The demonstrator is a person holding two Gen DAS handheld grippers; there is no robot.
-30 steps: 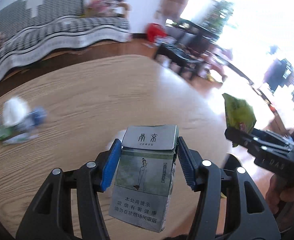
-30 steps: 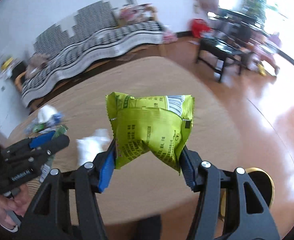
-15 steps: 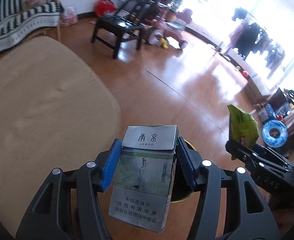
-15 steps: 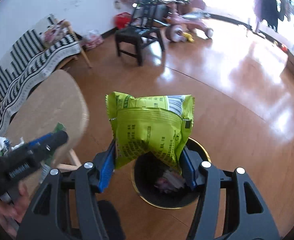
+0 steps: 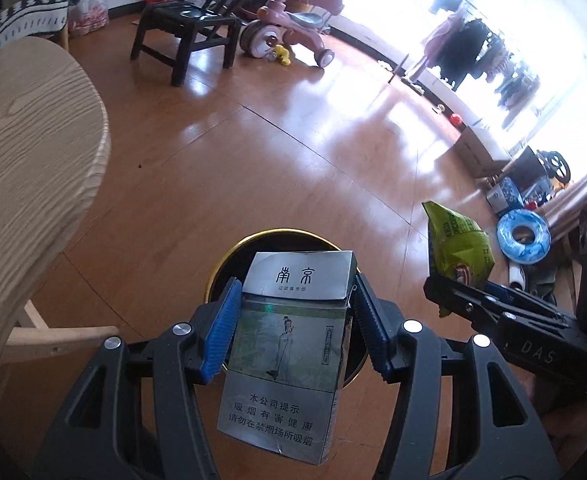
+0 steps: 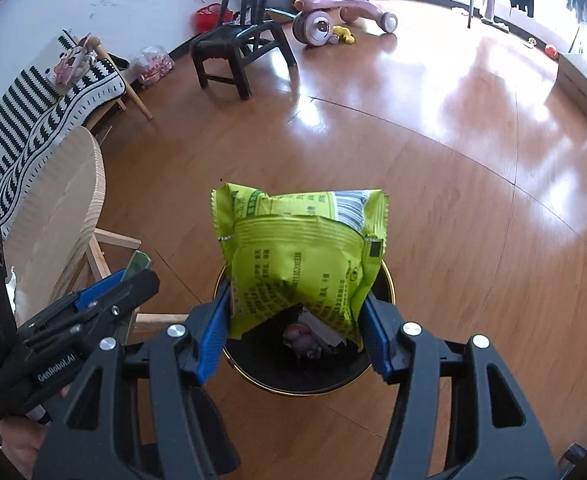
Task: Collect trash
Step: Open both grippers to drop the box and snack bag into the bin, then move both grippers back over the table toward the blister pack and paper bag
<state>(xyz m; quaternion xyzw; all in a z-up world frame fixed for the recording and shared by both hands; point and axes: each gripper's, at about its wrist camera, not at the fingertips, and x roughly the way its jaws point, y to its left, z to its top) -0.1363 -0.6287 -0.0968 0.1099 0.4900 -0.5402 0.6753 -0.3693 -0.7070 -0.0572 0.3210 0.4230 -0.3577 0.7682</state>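
A grey cigarette pack is clamped in the half-open left gripper and a green snack bag in the right gripper, both held above the gold-rimmed black trash bin.

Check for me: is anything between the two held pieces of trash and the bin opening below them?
Nothing visible is. The cigarette pack in the left hand-held gripper and the green snack bag in the right hand-held gripper hang above the open, lidless bin, which holds some trash already.
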